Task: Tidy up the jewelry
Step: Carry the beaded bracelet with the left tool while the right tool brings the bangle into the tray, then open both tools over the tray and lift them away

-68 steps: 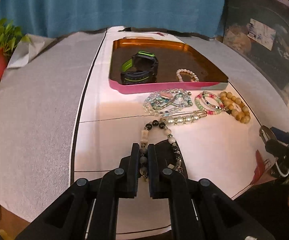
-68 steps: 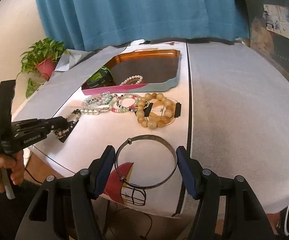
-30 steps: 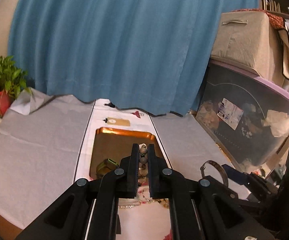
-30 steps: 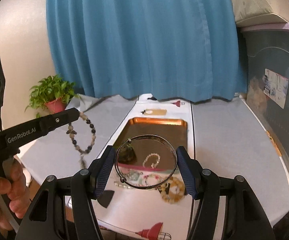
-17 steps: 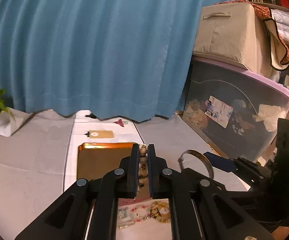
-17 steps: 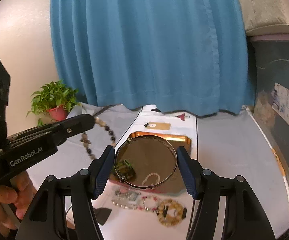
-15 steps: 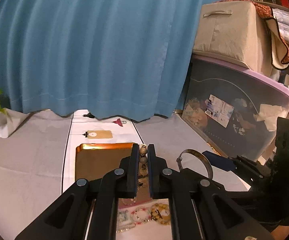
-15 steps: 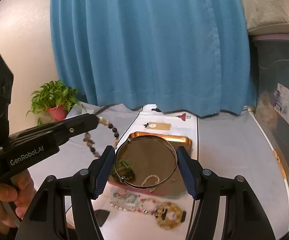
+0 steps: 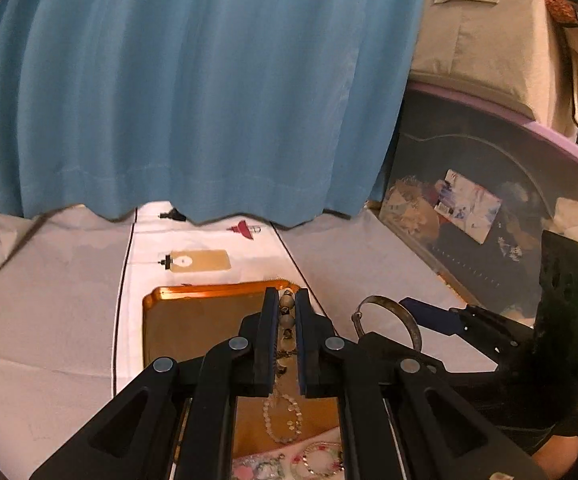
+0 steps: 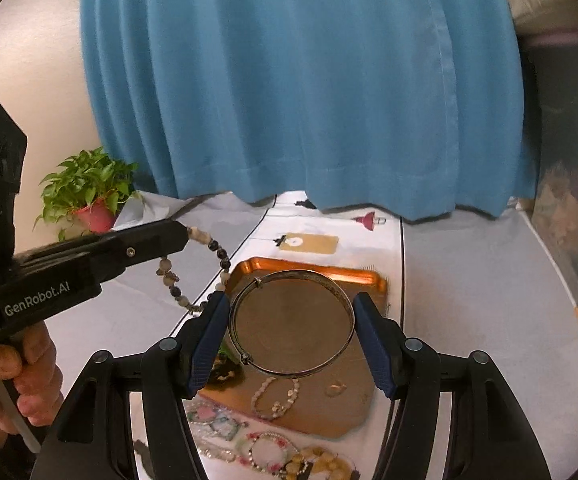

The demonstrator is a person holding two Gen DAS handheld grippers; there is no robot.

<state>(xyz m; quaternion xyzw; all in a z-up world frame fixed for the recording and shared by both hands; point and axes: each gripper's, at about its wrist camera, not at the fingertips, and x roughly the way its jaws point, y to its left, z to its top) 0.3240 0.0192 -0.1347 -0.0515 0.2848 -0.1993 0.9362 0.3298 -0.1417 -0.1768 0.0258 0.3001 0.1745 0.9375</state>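
My left gripper [image 9: 287,300] is shut on a black and white beaded bracelet [image 9: 286,320], held in the air above the orange tray [image 9: 193,320]. The bracelet [image 10: 193,276] hangs from the left gripper [image 10: 185,236] in the right wrist view. My right gripper [image 10: 291,312] is shut on a silver bangle [image 10: 249,304], held flat above the tray [image 10: 353,400]. The bangle [image 9: 407,316] also shows in the left wrist view. A pearl bracelet [image 10: 275,398] and a dark watch [image 10: 221,368] lie in the tray.
Several beaded bracelets [image 10: 269,450] lie on the white cloth before the tray. A potted plant [image 10: 89,196] stands at the far left. A blue curtain [image 10: 305,80] hangs behind the table. A storage bin [image 9: 489,208] stands at the right.
Both grippers lifted their jewelry off the cloth and now hold it high over the tray. In the last half second both moved slightly forward over the tray.
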